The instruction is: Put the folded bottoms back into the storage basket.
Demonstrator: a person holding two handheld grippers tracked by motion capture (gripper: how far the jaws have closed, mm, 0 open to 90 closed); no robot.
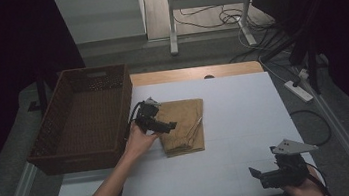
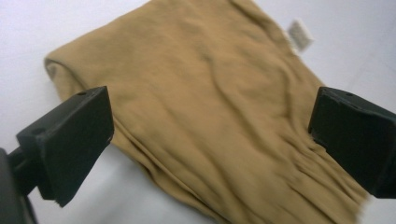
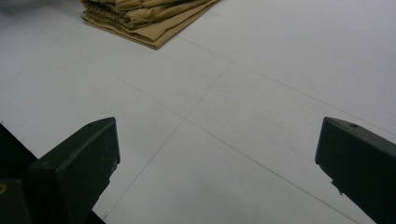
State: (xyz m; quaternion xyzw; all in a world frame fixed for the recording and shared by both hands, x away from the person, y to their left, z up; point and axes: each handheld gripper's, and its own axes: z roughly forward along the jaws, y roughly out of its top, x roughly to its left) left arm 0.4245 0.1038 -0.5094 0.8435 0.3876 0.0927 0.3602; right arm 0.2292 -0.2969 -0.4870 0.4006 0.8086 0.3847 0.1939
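A folded tan cloth (image 1: 184,126) lies on the white table (image 1: 245,119), just right of a brown wicker basket (image 1: 84,118). My left gripper (image 1: 166,125) hovers over the cloth's left edge, open, its jaws spread wide above the fabric (image 2: 210,116) with nothing between them. A small white label (image 2: 300,34) sticks out at the cloth's far edge. My right gripper (image 1: 265,175) rests near the table's front right corner, open and empty, well apart from the cloth (image 3: 144,18), which lies far ahead of it.
The wicker basket stands at the table's left side, its inside dark. Beyond the table are a white desk frame (image 1: 207,8), loose cables and a power strip (image 1: 298,90) on the floor. Faint seams cross the white table top (image 3: 205,121).
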